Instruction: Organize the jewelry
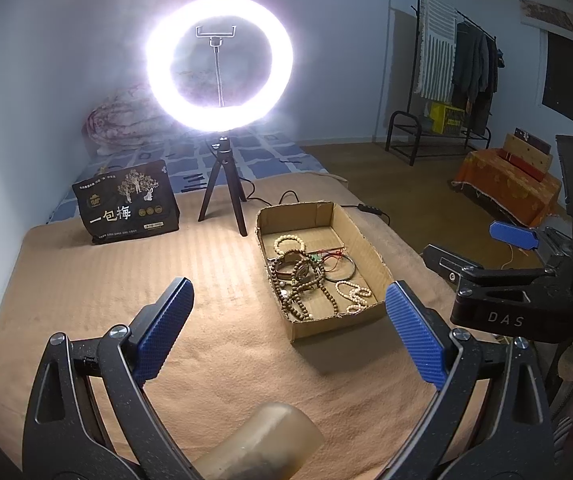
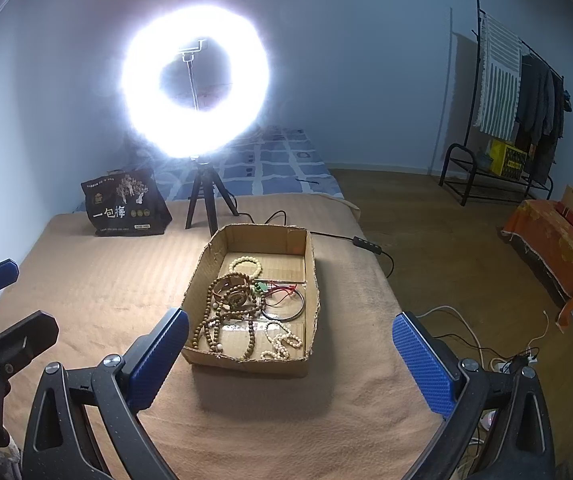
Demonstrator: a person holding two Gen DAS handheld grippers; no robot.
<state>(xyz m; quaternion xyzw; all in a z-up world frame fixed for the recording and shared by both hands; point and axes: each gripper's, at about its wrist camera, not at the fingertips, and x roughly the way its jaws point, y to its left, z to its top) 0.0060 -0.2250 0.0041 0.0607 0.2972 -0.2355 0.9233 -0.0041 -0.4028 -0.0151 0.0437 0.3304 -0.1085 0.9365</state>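
An open cardboard box (image 1: 334, 326) (image 2: 246, 364) lies on a tan blanket (image 1: 126, 280). It holds long brown wooden bead strands (image 1: 298, 292) (image 2: 222, 320), a cream bead bracelet (image 1: 289, 243) (image 2: 245, 266), a metal bangle (image 1: 340, 270) (image 2: 286, 306), a small white bead bracelet (image 1: 352, 294) (image 2: 282, 340) and a red cord (image 2: 282, 290). My left gripper (image 1: 290, 320) (image 2: 14, 304) hovers open, near and left of the box. My right gripper (image 2: 286, 340) (image 1: 462, 240) is open too, facing the box's near end. Neither holds anything.
A bright ring light (image 1: 218, 64) on a small tripod (image 1: 222, 192) stands behind the box, beside a black printed bag (image 1: 126, 208). A cable with a switch (image 2: 360, 240) trails off the blanket's right edge to the floor. A tan rounded object (image 1: 262, 440) shows below my left gripper.
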